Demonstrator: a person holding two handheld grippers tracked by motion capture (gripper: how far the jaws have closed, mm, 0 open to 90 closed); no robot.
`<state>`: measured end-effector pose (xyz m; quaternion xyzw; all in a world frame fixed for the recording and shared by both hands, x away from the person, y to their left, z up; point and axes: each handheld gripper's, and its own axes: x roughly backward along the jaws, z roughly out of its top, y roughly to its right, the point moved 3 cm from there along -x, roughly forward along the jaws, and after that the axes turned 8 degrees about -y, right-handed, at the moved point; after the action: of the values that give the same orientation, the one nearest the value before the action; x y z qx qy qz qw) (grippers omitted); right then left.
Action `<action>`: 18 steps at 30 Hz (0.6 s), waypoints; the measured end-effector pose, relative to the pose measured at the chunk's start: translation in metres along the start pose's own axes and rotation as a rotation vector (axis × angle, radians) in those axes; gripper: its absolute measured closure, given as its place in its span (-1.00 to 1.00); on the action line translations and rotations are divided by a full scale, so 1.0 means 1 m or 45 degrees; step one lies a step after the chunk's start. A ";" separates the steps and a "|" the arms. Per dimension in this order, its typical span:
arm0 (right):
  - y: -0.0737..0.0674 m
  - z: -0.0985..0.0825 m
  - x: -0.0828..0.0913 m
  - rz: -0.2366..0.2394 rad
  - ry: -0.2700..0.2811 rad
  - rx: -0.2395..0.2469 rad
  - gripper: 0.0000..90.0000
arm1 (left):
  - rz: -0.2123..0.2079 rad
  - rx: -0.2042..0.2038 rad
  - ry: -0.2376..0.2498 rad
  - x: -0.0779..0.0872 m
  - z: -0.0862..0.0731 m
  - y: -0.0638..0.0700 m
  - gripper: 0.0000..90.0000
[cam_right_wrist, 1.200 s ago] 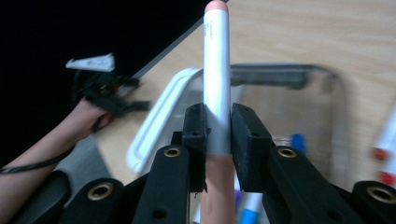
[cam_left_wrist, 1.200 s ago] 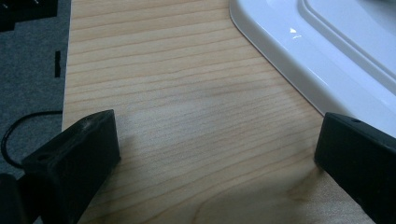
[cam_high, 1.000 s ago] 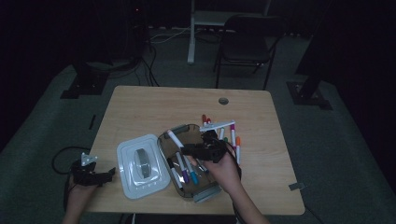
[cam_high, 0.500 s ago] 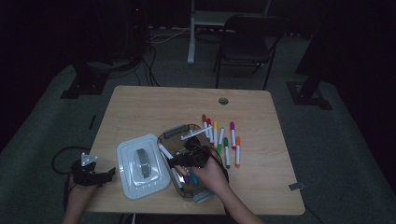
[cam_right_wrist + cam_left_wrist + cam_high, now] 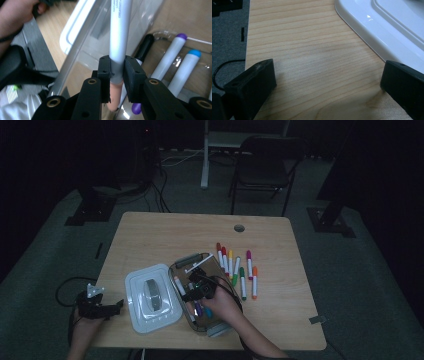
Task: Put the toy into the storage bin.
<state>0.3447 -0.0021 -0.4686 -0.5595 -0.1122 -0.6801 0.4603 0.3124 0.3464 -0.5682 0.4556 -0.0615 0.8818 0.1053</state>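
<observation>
The right tongs (image 5: 117, 71) are clamped on a grey-barrelled marker (image 5: 119, 37), squeezing it just above its peach-coloured cap, and they're down inside the clear plastic box (image 5: 212, 326) near the front of the surface (image 5: 165, 232). The marker looks to be going in alongside the purple- and blue-capped ones (image 5: 172, 53) already lying on the box floor (packing-away work, by my reading). More markers (image 5: 239, 270) wait in a row just right of the box, which explains why the white lid (image 5: 152, 297) sits off to the left, out of the way. The right hand (image 5: 222, 305) reaches in from below, wrist bent over the box. The left tongs (image 5: 327, 82) stand wide apart with nothing between them, low over bare wood beside the lid's edge; in the dim high view that hand (image 5: 87, 327) seems parked at the surface's corner.
</observation>
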 end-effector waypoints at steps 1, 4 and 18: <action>0.000 0.000 0.000 0.000 0.000 0.000 0.71 | 0.000 0.000 0.000 0.000 0.000 0.000 -0.99; 0.000 0.003 -0.006 -0.009 -0.059 0.013 0.71 | 0.000 0.000 0.000 0.000 0.000 0.000 -0.99; 0.007 0.010 -0.024 -0.038 -0.223 0.016 0.66 | -0.002 -0.001 -0.001 0.000 0.000 0.000 -0.99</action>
<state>0.3556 0.0122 -0.4885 -0.6121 -0.1646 -0.6345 0.4422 0.3125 0.3463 -0.5682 0.4561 -0.0615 0.8814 0.1061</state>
